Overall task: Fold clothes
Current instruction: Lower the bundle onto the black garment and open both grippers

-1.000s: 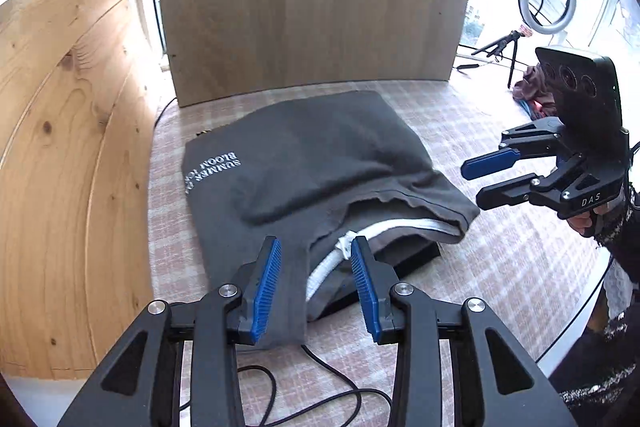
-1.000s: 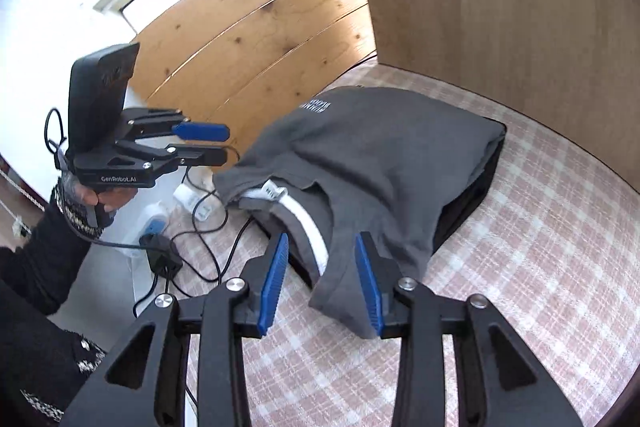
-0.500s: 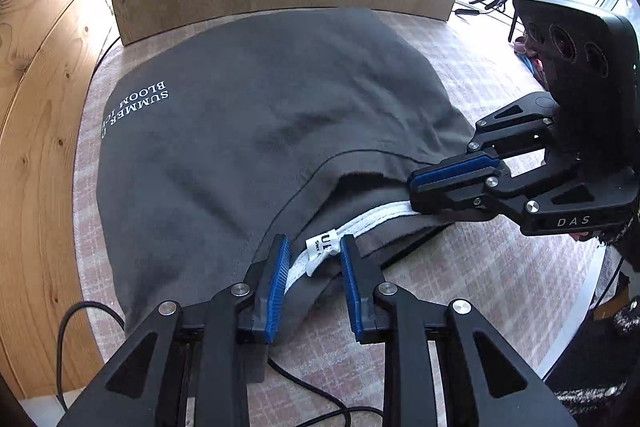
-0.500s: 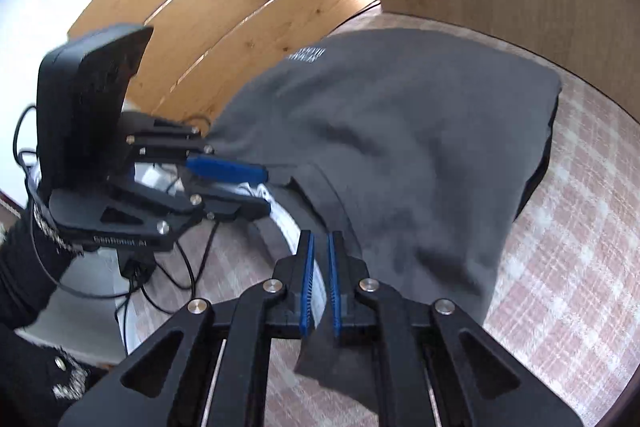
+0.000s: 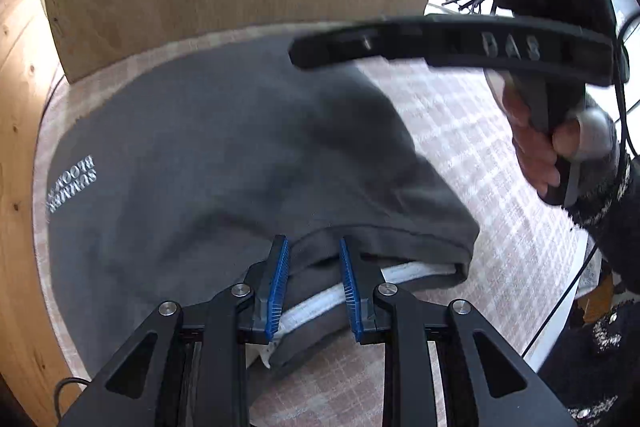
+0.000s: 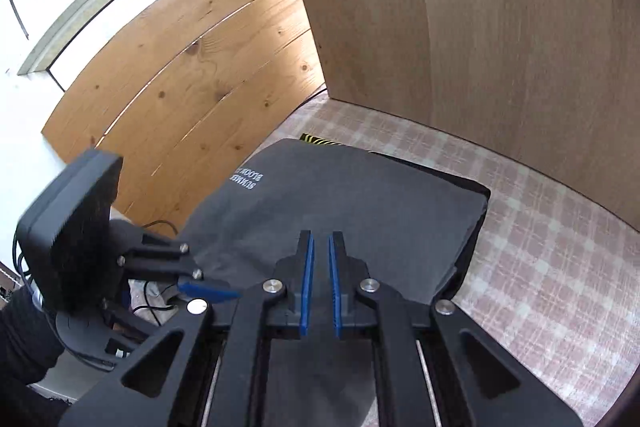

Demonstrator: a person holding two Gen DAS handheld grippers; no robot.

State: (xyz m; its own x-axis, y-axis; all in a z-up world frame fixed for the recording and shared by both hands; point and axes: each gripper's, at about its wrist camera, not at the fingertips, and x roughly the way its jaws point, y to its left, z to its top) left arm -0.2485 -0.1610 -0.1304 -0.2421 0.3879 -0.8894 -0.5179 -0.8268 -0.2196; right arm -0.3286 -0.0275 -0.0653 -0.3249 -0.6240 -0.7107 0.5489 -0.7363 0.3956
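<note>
Left gripper (image 5: 312, 259) jaws spread astride grey shirt (image 5: 224, 179) collar at 6 o'clock; right gripper (image 6: 319, 251) jaws nearly pressed together, seemingly empty; a one-sided pull risks skewing the fold

Black left gripper (image 5: 313, 281), blue ribbed pads, silver screws; right gripper (image 6: 318, 277) same, "DAS" embossed; black sleeve (image 5: 612, 195).

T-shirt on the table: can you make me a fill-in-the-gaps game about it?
1. The T-shirt is dark ___.
2. The words printed on it are ___.
3. It lies on a pink-and-white ___ tablecloth.
4. The left tongs have ___ pads.
Missing words: grey, white, checked, blue.
</note>
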